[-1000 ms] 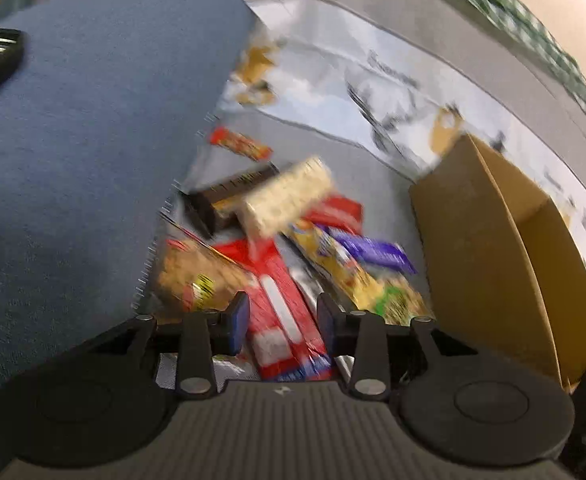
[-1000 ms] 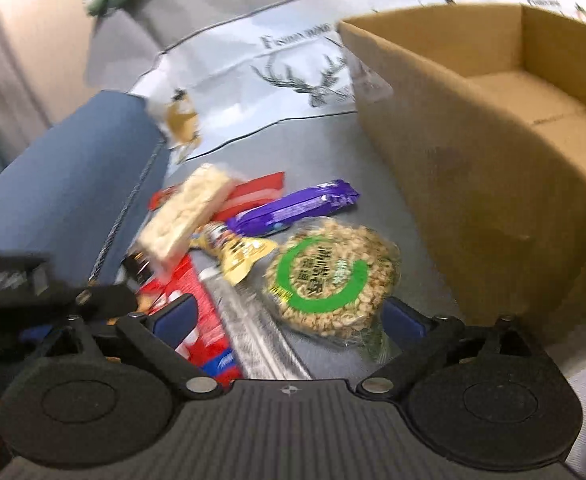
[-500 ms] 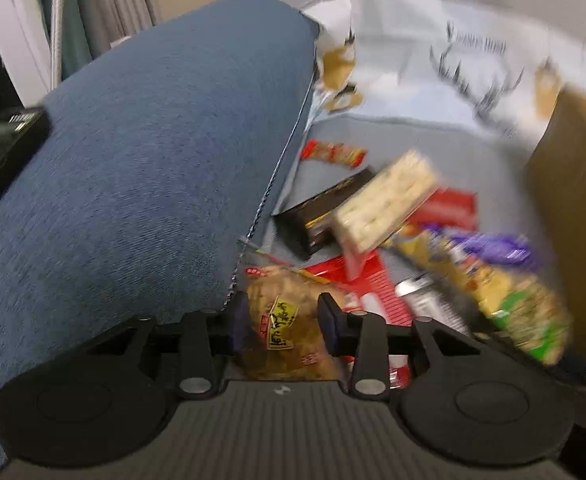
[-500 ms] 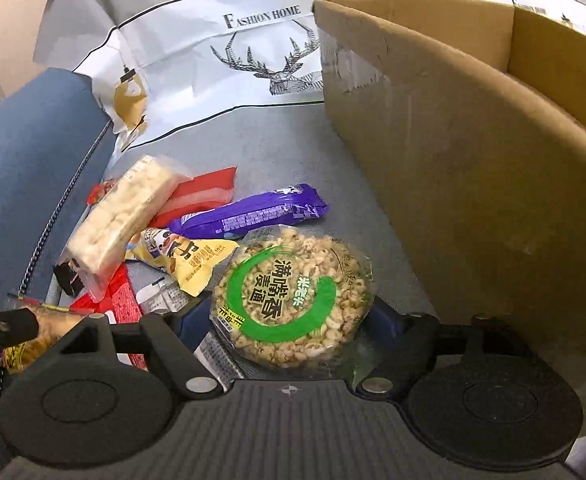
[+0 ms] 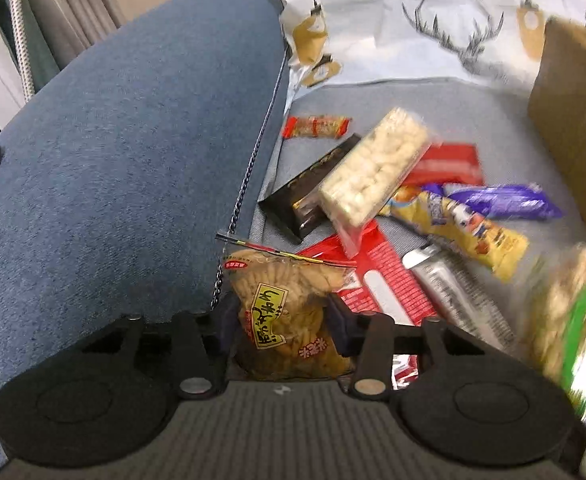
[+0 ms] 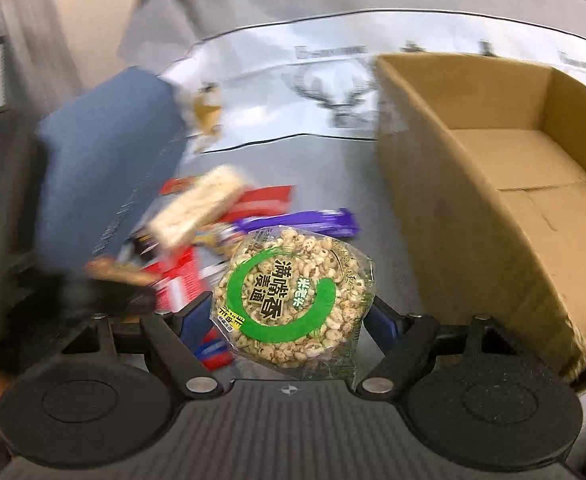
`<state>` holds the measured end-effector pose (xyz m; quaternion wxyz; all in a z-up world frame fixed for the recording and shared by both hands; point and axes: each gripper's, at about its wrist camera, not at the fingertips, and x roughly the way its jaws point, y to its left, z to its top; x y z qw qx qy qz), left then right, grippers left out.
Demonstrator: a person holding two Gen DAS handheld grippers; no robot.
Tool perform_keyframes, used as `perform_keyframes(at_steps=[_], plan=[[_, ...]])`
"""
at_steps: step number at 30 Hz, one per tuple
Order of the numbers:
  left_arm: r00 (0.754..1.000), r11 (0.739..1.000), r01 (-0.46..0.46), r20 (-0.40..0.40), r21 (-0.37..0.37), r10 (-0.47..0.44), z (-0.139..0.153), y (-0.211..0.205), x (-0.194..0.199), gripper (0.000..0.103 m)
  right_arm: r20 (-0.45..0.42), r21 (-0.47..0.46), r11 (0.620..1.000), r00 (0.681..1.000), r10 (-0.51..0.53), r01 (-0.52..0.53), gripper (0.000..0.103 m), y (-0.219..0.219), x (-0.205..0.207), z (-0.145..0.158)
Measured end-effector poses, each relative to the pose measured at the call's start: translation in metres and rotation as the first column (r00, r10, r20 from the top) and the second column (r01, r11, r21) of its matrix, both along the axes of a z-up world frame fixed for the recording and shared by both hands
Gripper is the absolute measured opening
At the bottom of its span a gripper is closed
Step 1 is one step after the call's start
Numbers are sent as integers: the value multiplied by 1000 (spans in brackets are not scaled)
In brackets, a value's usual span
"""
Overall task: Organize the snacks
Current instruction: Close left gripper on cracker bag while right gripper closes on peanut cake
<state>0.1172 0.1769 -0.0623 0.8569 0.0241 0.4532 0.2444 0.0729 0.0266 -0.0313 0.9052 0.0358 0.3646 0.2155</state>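
the right hand-held gripper (image 6: 289,312) is clamped on a round puffed-grain cake in a clear wrapper with a green ring (image 6: 293,300), its two blue pads pressing the wrapper's sides after its jaws were just closing. the cake is lifted clear of the snack pile, just beside the near wall of the open cardboard box (image 6: 473,200), whose inside shows only its bare floor. in the left wrist view the same cake is a blur at the right edge, below the box.

the left hand-held gripper (image 5: 281,320) stands with its jaws partly apart, having just been opening, and a tan cracker packet with a yellow label (image 5: 285,312) sits between the pads; whether they press it cannot be told. that packet lies farthest from the box, against the blue cushion (image 5: 125,152). between it and the box lie a red carton (image 5: 381,284), a silver sachet (image 5: 453,292), a yellow wrapper (image 5: 461,228), a purple bar (image 5: 501,200), a clear-wrapped rice crisp bar (image 5: 373,172) resting tilted on a black-and-gold pack (image 5: 305,192), and a small red candy (image 5: 317,126), all on the grey seat (image 5: 433,108).
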Motion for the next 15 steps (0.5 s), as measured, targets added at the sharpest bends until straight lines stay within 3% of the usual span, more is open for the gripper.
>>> perform_keyframes(at_steps=[5,7,12,13,15], plan=[[976,985,75,215,-156,-41,30,7,-35,50,22,-42,980,980,198,-197,81,-5,-26,18],[965,964,138,249,-229,-80,36,8,-45,51,5,-70,962,964,264,-263,81,-8,-35,21],[937,856,339,219,-391,-271,37,-7,-48,52,-41,-150,918,930,365,-367,81,-16,-54,9],[933,840,357,205,-408,-297,35,-11,-46,52,-55,-157,915,928,368,-372,81,-17,-55,4],[934,835,357,165,-420,-316,30,-17,-45,52,-80,-184,914,932,353,-362,81,-19,-54,-9]])
